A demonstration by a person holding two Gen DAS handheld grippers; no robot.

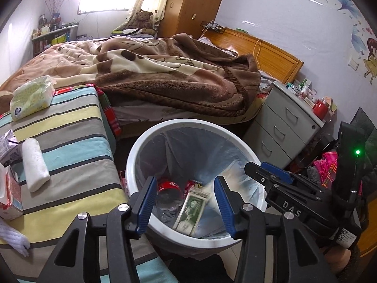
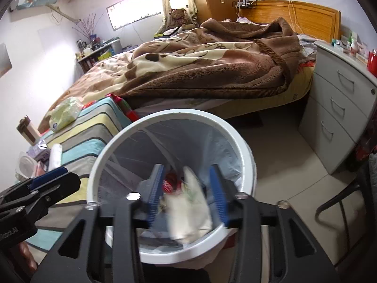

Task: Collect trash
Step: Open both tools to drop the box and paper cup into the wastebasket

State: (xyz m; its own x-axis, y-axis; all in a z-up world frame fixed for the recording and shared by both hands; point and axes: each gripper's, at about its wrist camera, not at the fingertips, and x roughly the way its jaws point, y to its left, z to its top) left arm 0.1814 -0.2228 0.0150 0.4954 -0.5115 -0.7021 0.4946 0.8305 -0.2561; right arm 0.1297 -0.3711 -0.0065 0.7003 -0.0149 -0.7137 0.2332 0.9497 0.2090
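Note:
A white trash bin (image 1: 132, 160) with a clear liner stands on the floor beside a striped table (image 1: 77, 122). Inside it lie a plastic bottle with a red label (image 1: 168, 187) and a green carton (image 1: 192, 208). My left gripper (image 1: 186, 205) is open and empty above the bin's near rim. My right gripper (image 2: 187, 195) is open over the bin (image 2: 245, 155); a blurred white piece of trash (image 2: 188, 212) is between its fingers, apart from both pads, over the bin's mouth. The right gripper also shows in the left wrist view (image 1: 264, 172).
On the striped table lie a green tissue pack (image 1: 31, 97), a white roll (image 1: 35, 165), a red-and-white carton (image 1: 10, 193) and a foil wrapper (image 1: 7, 143). A bed with a brown blanket (image 1: 165, 75) stands behind. A grey drawer unit (image 1: 282, 127) is at the right.

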